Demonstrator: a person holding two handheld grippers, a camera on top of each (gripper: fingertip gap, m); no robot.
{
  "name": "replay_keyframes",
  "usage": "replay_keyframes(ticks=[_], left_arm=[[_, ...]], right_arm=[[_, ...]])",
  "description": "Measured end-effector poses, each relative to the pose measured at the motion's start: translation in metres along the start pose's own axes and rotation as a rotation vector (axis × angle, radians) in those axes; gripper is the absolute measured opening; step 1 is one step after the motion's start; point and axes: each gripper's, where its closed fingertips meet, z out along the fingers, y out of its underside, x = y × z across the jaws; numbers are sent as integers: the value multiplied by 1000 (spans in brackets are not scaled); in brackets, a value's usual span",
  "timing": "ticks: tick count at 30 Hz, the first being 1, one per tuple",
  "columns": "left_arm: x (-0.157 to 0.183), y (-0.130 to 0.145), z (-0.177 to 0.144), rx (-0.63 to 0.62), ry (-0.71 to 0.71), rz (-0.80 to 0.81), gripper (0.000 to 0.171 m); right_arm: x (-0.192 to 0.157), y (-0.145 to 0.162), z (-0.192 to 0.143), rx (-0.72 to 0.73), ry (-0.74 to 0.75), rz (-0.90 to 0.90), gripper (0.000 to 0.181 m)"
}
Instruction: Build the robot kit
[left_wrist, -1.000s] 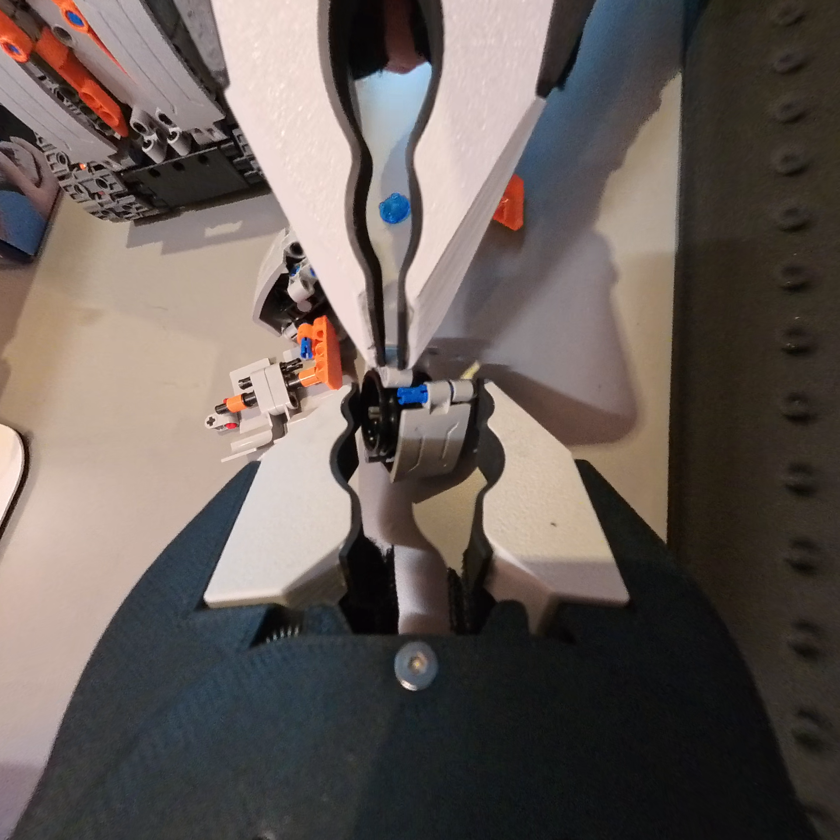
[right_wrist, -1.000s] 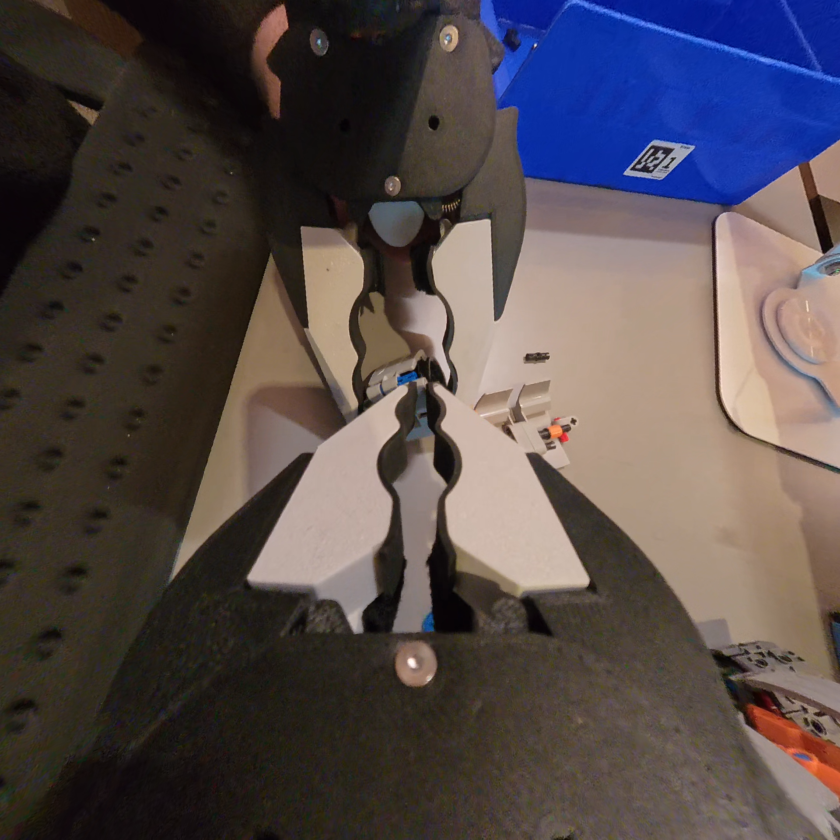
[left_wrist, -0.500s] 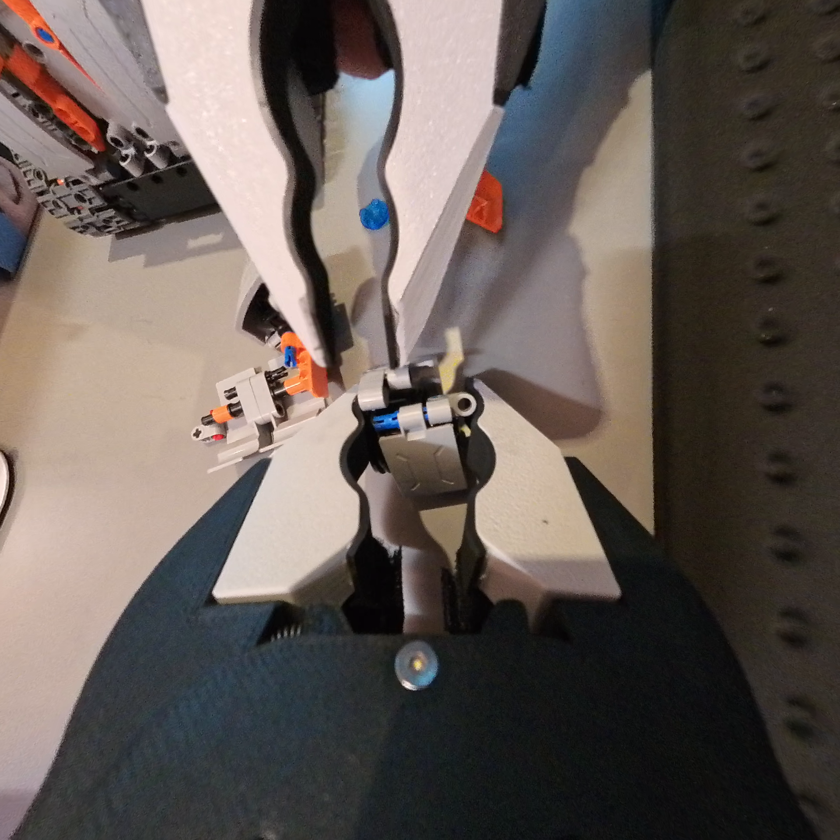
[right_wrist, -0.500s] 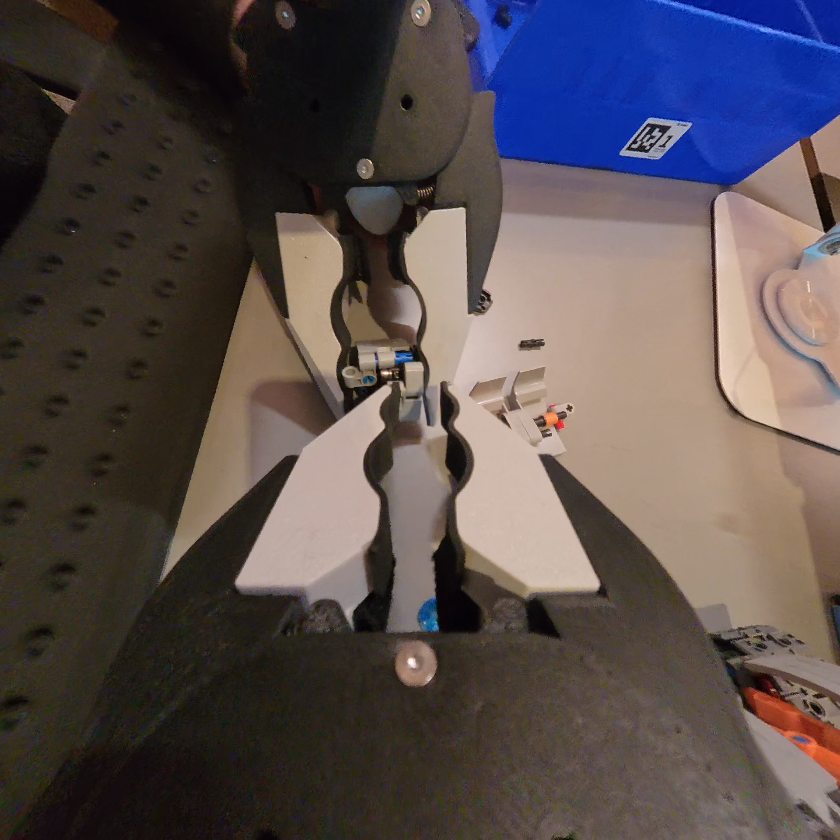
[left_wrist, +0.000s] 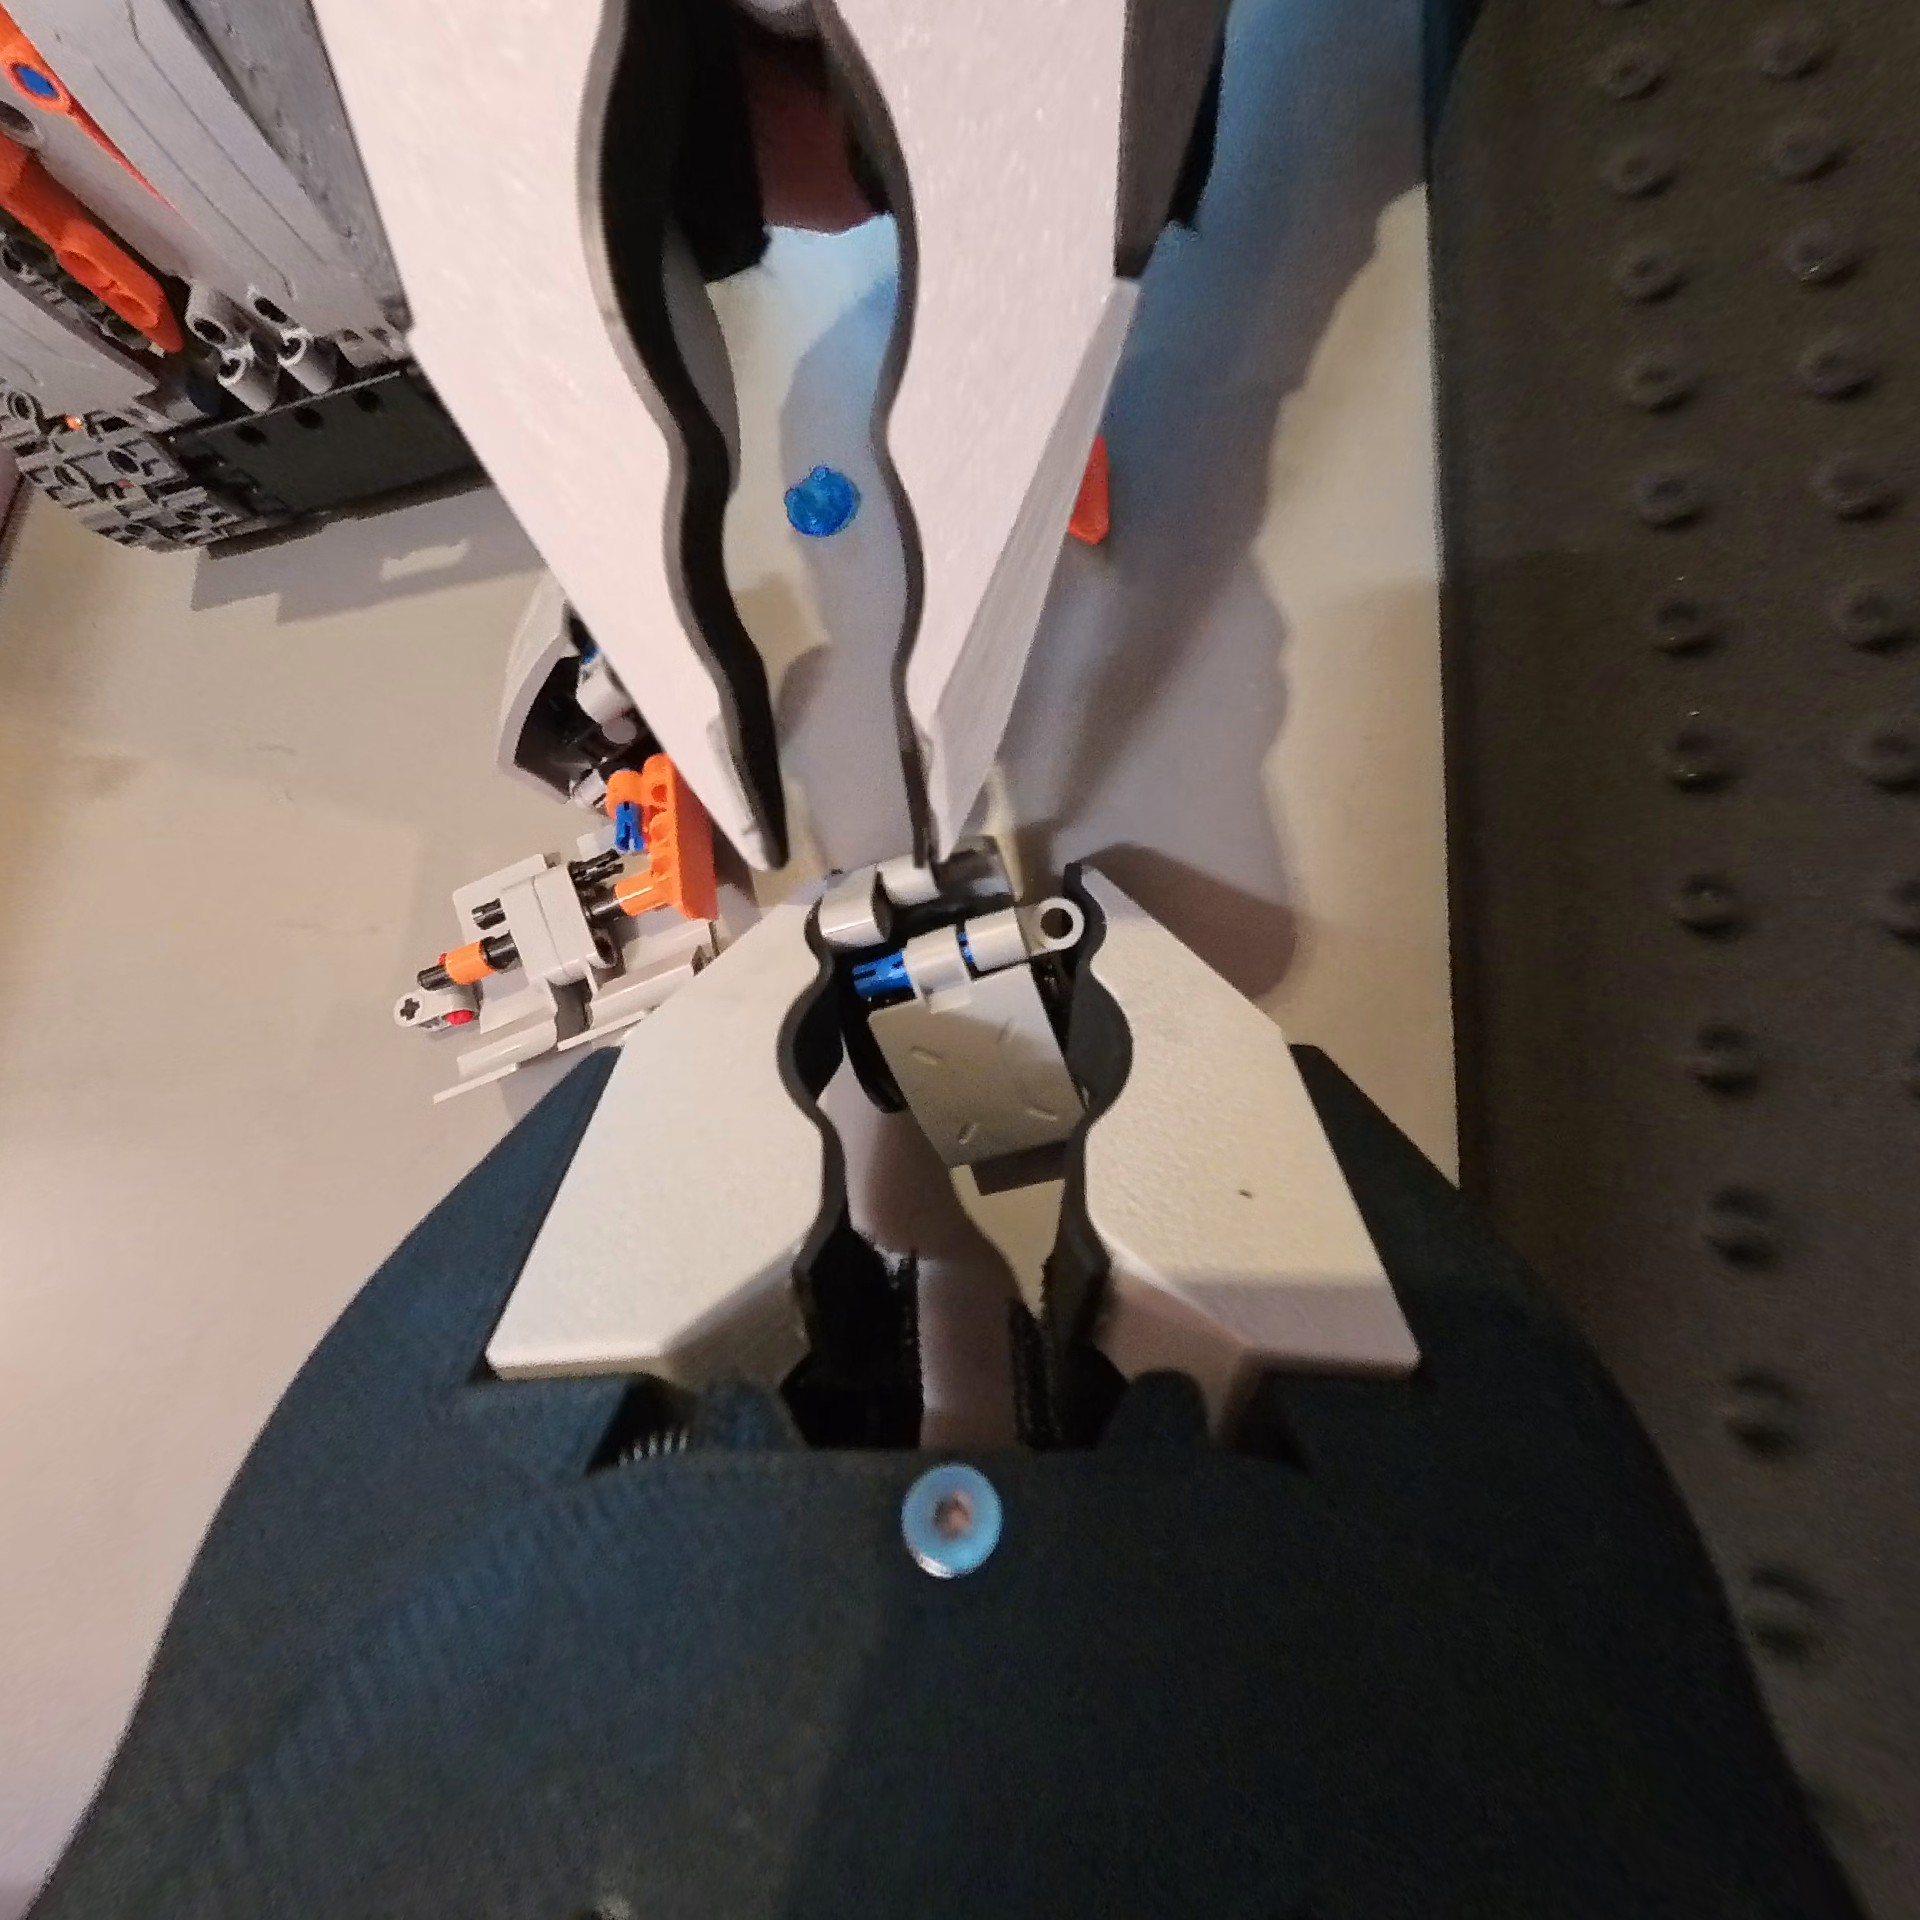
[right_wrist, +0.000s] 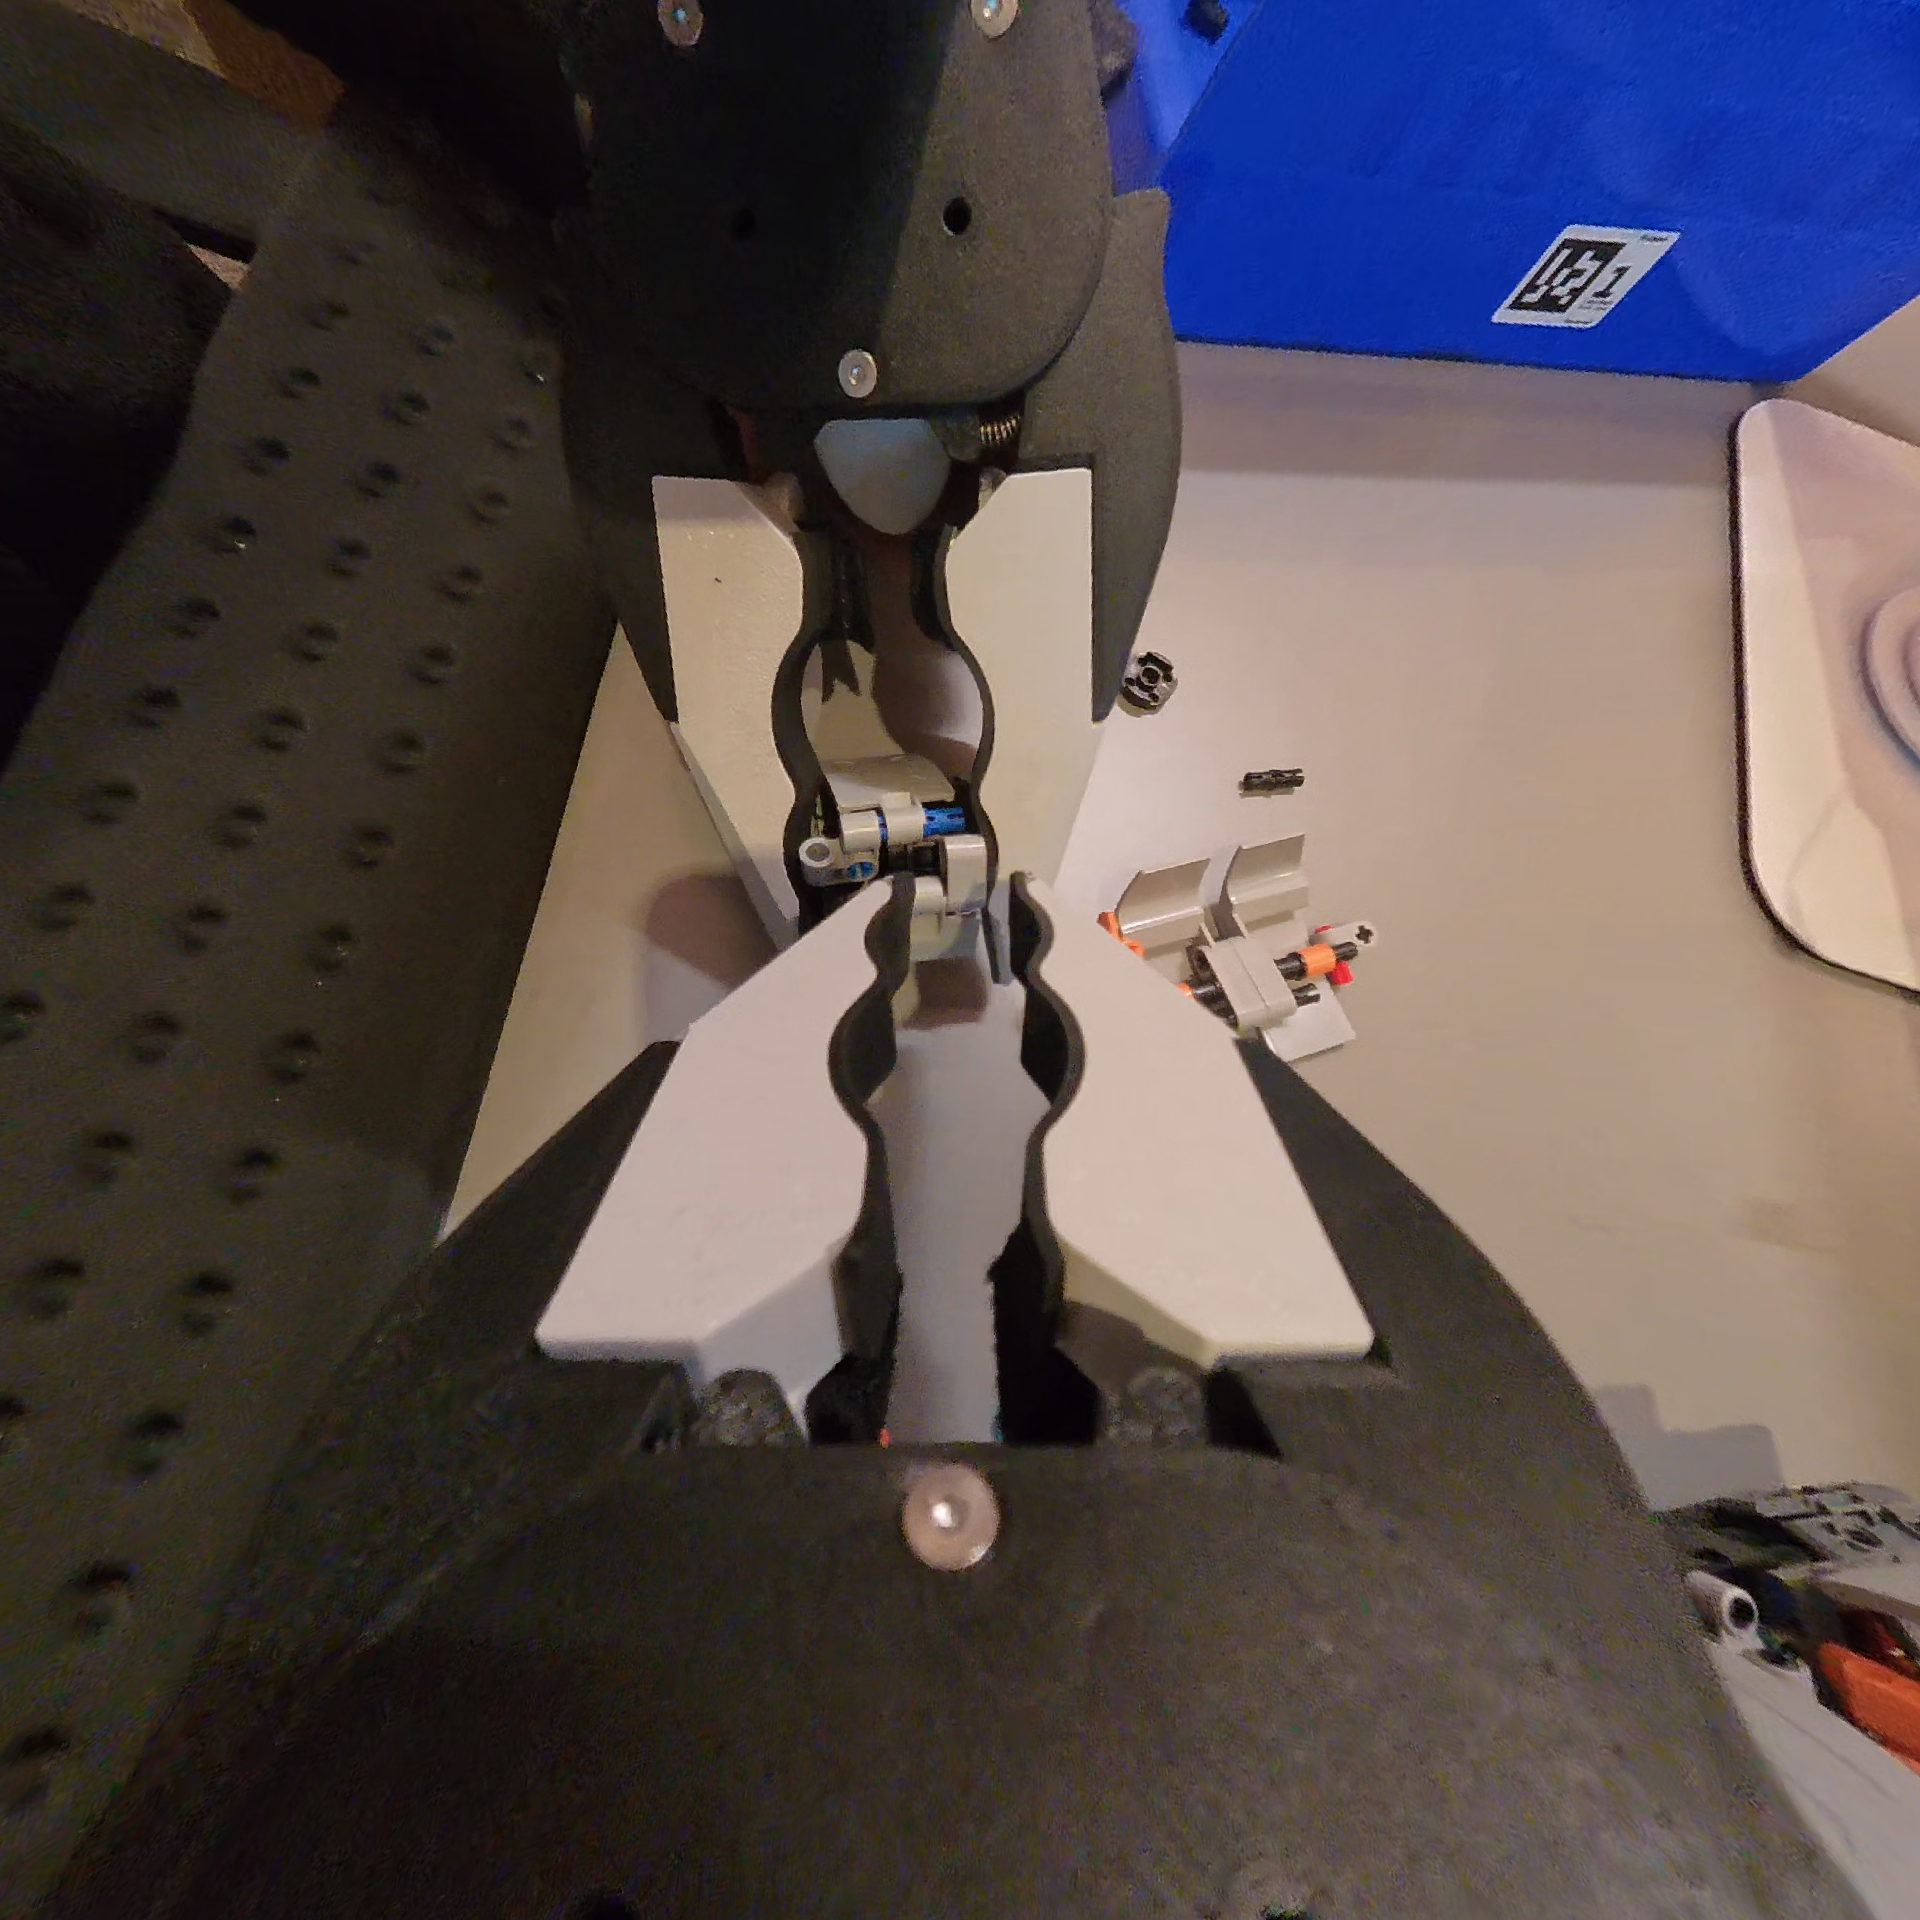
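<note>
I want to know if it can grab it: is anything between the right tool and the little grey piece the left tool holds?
Nothing visible is in the way. The right tool is open, its tips either side of the grey piece, which the left tool grips.

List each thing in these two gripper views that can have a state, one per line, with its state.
left gripper: shut on the grey brick assembly.
right gripper: open, tips around the assembly's grey connector.
small grey-and-orange assembly: lying loose on the table.
blue round stud: loose on the table.
black pin: lying flat, apart.
</note>
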Motion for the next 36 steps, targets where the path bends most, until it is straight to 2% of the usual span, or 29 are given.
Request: replay_keyframes(ticks=[11,13,17,22,28,36], left_arm=[[0,0,0,2,6,-14,39],[-1,-1,0,3,-3,-13,41],[2,-1,0,1,0,9,39],[-3,1,-4,-8,-24,21,45],[-12,2,-22,-14,-94,73,50],[-7,26,-38,-134,-33,127,58]], right_arm=[[-4,0,7,16,-25,30,9],[-7,0,8,17,-46,34,0],[-7,6,12,-11,-42,28,0],[-5,5,8,-8,-38,39,0],[-4,11,7,-32,-43,54,12],[-7,15,10,-54,-58,50,12]])
